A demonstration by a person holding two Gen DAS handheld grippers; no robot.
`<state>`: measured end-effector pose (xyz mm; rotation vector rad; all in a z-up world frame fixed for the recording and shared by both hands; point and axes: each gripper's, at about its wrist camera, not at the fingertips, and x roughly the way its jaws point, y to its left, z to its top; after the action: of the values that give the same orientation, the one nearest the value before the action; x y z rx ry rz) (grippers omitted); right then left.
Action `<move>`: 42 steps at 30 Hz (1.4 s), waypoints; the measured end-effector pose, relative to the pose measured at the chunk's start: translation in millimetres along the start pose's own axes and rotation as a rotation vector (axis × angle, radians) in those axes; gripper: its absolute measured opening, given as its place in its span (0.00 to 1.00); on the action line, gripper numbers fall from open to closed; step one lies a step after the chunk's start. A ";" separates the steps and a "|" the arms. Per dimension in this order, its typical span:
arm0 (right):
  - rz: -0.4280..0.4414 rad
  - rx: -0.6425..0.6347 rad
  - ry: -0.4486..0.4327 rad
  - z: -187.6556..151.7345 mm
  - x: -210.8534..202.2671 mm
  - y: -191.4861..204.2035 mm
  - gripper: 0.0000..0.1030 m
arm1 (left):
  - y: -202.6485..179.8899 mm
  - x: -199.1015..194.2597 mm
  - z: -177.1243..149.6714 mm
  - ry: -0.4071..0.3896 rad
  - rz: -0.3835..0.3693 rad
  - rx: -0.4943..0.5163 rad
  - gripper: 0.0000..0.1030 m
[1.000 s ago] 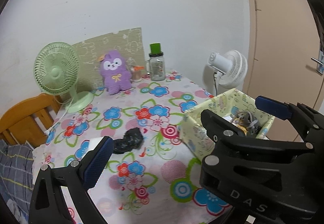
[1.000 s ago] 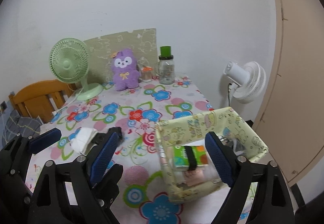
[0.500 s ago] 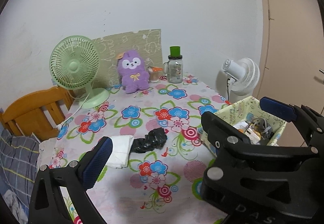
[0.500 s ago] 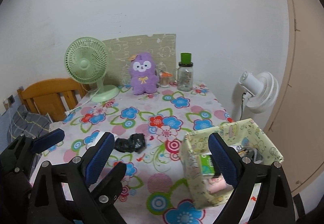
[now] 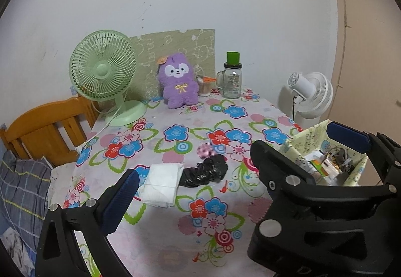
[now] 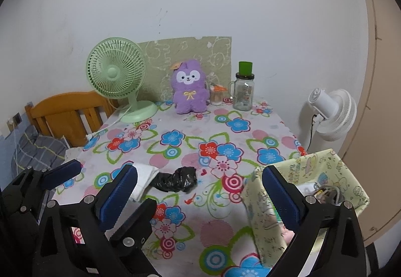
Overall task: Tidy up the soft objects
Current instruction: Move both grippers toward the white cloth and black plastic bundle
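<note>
Both grippers have pulled back from the floral table (image 5: 175,234), widening the view. Left gripper (image 5: 233,164) and right gripper (image 6: 200,191) hover spread wide, holding nothing. On the table, the yellow fabric bin (image 6: 265,204) sits at its right edge; white folded cloth (image 5: 163,184) touches the crumpled black bag (image 5: 205,174), left of the bin.

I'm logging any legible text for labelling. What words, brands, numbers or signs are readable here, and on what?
"D": part of raised lettering on the black body of the right gripper, cut off at the bottom edge of the left wrist view.
Label on the clear glass jar with the green lid: too small to read.
Orange tag on the purple plush toy: blurred.
Print on the yellow cartoon-patterned fabric bin: scribbled marks, not legible.
</note>
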<state>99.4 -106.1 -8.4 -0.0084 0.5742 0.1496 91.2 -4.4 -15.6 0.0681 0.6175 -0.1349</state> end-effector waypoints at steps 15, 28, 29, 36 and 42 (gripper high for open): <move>0.026 0.002 0.037 -2.2 42.6 8.4 0.98 | 30.4 37.9 -1.1 0.046 0.066 -0.040 1.00; 0.028 0.020 0.108 -15.6 86.6 14.1 0.98 | 48.7 74.0 -12.2 0.108 0.073 -0.053 1.00; 0.026 0.018 0.112 -16.5 89.1 14.5 0.98 | 50.0 77.3 -13.5 0.114 0.071 -0.055 1.00; 0.016 0.007 0.149 -23.6 113.1 17.7 0.98 | 56.4 99.1 -21.5 0.154 0.072 -0.065 1.00; 0.016 0.017 0.173 -27.1 130.4 18.4 0.98 | 60.3 113.9 -24.7 0.178 0.078 -0.065 1.00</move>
<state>190.2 -71.2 -101.2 -0.0005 0.7485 0.1607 177.8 45.8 -100.4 0.0420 0.7954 -0.0332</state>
